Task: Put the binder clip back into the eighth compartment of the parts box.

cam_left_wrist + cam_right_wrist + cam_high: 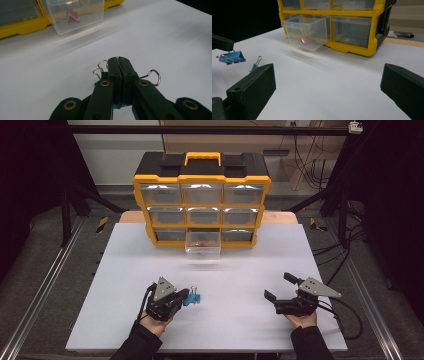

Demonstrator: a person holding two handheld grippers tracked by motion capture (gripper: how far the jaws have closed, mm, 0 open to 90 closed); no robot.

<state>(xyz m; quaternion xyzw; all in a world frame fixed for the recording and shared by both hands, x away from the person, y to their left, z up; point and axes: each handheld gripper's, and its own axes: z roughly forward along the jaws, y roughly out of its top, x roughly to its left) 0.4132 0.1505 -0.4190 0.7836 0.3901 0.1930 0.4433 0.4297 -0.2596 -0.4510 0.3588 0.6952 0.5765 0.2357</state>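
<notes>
Hanging clamped in the left gripper [183,296], just above the white tabletop [240,270]: blue binder clip [193,299], wire handles sticking out.

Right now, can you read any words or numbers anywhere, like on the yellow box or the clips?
No words, numbers or signs can be read.
Yellow drawer cabinet: no label or brand shows on its frame or handle.
Clear drawers, also the open one: no labels.
Blue binder clip in the left claw: plain, no print.
Second blue clip on the table: too small to tell.
</notes>
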